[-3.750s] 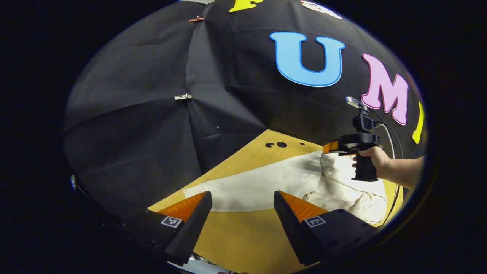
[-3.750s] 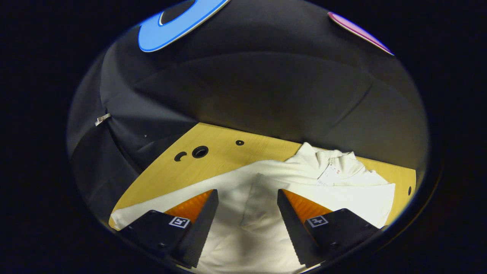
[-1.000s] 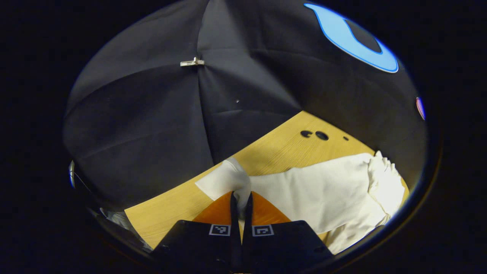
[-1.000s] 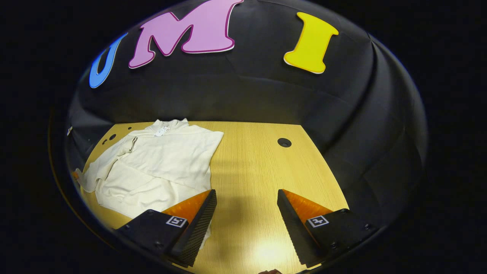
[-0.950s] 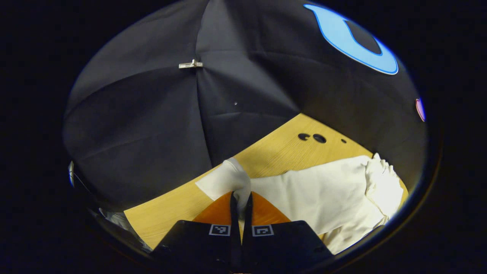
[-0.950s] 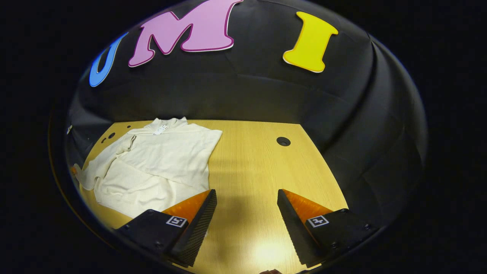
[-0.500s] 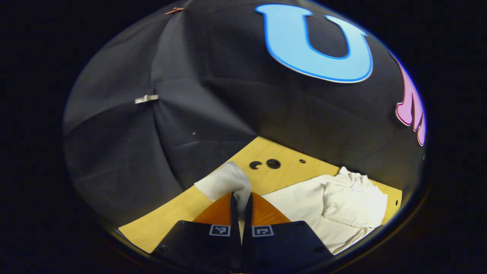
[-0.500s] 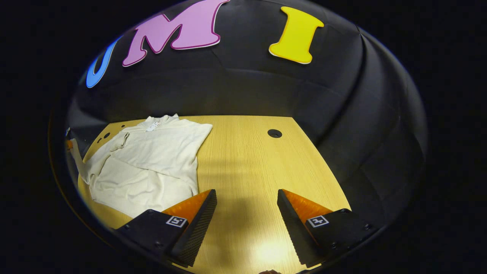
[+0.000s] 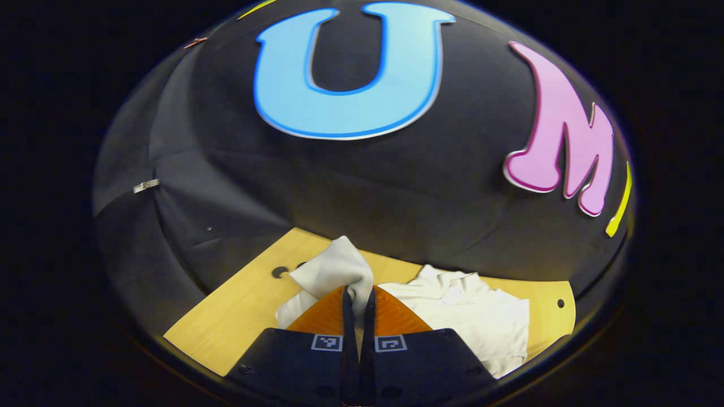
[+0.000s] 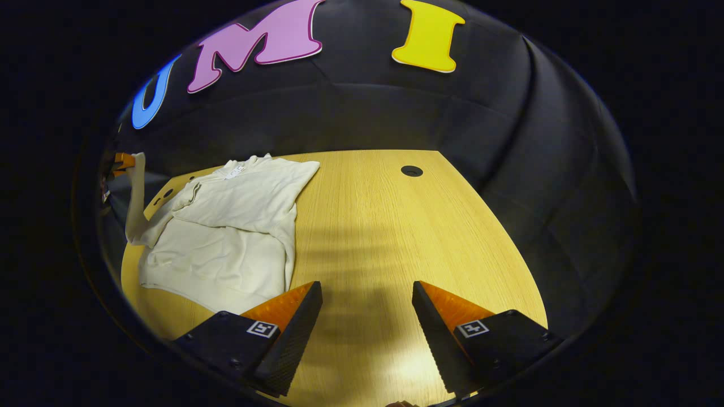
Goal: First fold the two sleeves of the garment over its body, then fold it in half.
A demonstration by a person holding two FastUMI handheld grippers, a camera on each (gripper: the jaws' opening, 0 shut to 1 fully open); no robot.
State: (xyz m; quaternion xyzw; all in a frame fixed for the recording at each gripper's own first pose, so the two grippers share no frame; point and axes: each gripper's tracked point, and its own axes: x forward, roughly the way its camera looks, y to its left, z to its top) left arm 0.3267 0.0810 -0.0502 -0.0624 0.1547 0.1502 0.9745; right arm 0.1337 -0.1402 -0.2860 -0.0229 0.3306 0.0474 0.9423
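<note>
A cream long-sleeved garment [image 10: 226, 237] lies on the wooden table [image 10: 384, 237], its collar toward the back wall and one sleeve folded across its body. My left gripper [image 9: 357, 294] is shut on the cuff of the other sleeve [image 9: 334, 268] and holds it up above the table. In the right gripper view that sleeve [image 10: 134, 198] hangs as a strip from the left gripper [image 10: 121, 161] at the far left. The garment's body [image 9: 481, 316] lies below and to the right of the cuff. My right gripper [image 10: 366, 294] hovers open over bare wood, right of the garment.
Round holes pierce the tabletop: one at the back right [image 10: 412, 170], a pair near the back left corner [image 9: 280, 272]. The booth's black cloth wall closes the table in behind and on both sides. Bare wood stretches right of the garment.
My left gripper has lifted the sleeve cuff off the table and swung it right, toward the garment's body. The right gripper stays open and has drifted slightly.
</note>
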